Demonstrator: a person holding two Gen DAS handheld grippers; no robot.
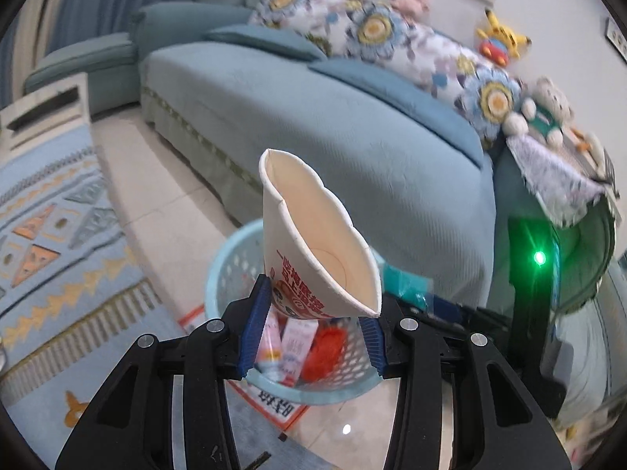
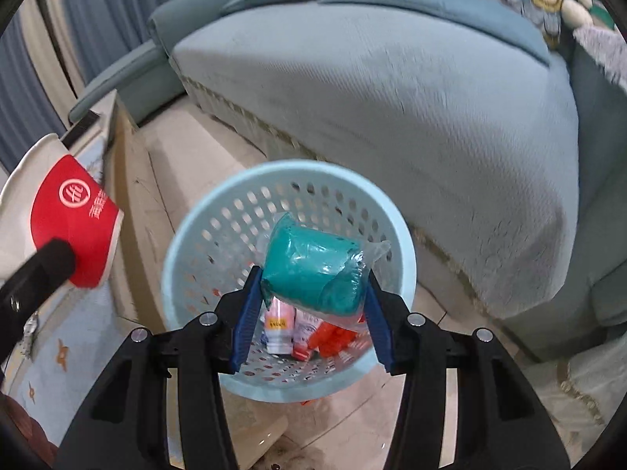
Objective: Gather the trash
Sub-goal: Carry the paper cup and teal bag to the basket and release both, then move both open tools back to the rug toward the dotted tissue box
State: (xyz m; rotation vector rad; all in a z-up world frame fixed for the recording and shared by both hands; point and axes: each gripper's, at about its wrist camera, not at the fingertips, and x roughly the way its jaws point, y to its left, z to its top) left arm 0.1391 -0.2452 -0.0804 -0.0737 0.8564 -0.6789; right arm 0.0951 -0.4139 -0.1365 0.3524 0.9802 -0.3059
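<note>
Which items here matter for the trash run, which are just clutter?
Job:
- paper cup, in left gripper
- teal plastic-wrapped pack, in right gripper
- blue basket, trash already inside

Lying about:
- sofa
- plush toys
- rug

Open basket point(image 2: 203, 211) beside sofa point(image 2: 431, 117)
</note>
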